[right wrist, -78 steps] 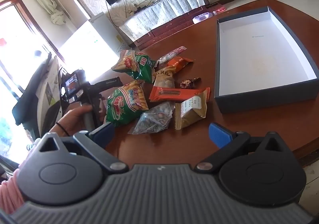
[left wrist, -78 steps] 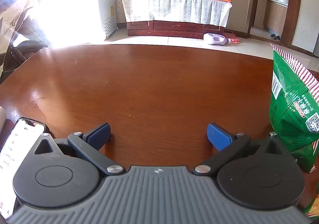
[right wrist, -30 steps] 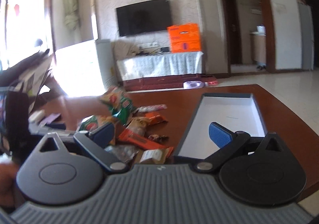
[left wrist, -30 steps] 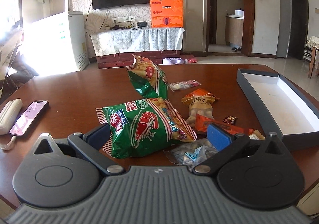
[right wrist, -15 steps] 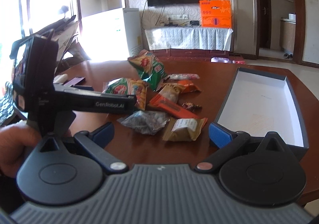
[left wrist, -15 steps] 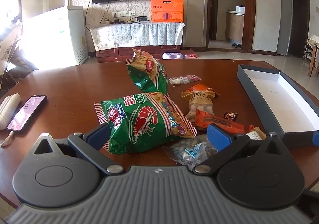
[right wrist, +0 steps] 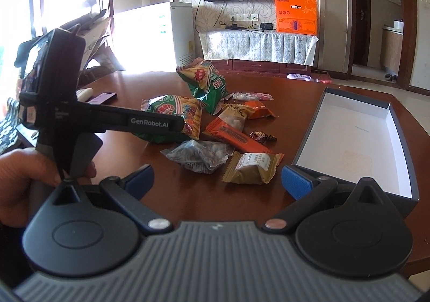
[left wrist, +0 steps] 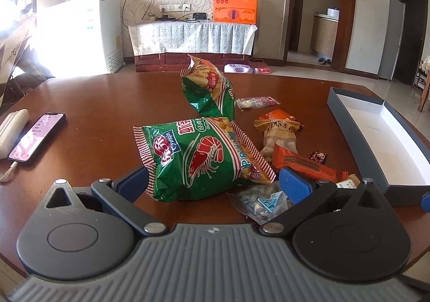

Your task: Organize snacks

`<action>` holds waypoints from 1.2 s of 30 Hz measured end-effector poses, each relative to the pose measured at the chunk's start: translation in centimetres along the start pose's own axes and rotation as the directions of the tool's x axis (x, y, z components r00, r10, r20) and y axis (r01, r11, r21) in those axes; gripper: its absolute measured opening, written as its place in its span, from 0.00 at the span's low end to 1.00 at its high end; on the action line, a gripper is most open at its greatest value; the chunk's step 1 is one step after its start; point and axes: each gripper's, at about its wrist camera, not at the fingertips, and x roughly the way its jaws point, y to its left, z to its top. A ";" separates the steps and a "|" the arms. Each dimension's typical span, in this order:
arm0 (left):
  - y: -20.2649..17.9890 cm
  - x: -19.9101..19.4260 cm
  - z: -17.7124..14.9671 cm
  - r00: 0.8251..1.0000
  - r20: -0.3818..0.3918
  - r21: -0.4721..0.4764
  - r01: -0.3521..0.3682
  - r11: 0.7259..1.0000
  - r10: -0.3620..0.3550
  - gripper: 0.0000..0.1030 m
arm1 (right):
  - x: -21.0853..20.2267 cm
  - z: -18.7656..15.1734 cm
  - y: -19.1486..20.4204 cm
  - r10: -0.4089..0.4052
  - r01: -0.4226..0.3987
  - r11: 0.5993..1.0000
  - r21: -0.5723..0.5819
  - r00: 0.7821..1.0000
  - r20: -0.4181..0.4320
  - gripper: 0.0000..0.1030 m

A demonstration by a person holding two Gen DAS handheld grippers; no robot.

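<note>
Both claws hang spread apart and empty, the left claw (left wrist: pixel 213 185) lined up on the green prawn-cracker bag (left wrist: pixel 201 157), the right claw (right wrist: pixel 217 182) near the brown packet (right wrist: pixel 251 167). Nothing lies in the open box (right wrist: pixel 357 146) at right yet, so this looks like the first pick: closing on the bag, then carrying it there.

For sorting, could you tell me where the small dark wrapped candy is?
The candy lies right of the orange bar, between it and the open box.

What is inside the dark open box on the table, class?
Nothing that shows: the box has a bare white floor with only a faint stain. The right gripper hides its near corner. All snacks lie outside, on the table.
</note>
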 end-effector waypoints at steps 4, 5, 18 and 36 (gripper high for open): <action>0.0 0.2 0.0 1.000 -0.001 0.000 -0.002 1.000 0.002 1.00 | 0.0 0.0 0.1 0.002 -0.002 1.000 -0.002 1.000 -0.001 1.00; -0.1 0.2 0.0 1.000 -0.001 0.000 -0.002 1.000 0.002 1.00 | 0.0 -0.1 0.1 0.003 -0.003 1.000 -0.001 1.000 -0.002 1.00; -0.3 0.7 -0.1 1.000 -0.007 0.010 -0.008 1.000 0.008 1.00 | -0.1 0.0 0.1 0.002 -0.002 1.000 -0.011 1.000 -0.005 1.00; 1.4 4.6 0.4 0.997 -0.052 -0.069 -0.051 0.996 0.048 1.00 | -0.5 0.3 -0.3 0.022 -0.022 0.999 0.040 1.000 0.006 1.00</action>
